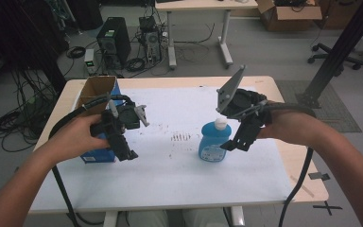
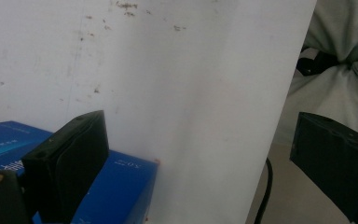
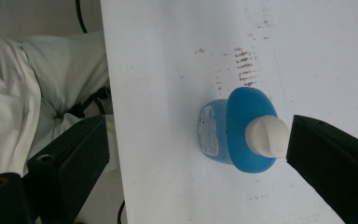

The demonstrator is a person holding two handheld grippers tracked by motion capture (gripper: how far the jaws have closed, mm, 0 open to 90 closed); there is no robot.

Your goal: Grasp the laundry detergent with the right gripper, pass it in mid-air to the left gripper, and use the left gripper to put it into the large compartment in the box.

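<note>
Item: blue bottle [image 1: 214, 144], upright beside the right gripper [image 3: 196, 154], 2 jaws apart, holding nothing; best centred on the bottle before closing.

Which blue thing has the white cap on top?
The blue bottle by the right claw. The blue box by the left claw has none.
</note>
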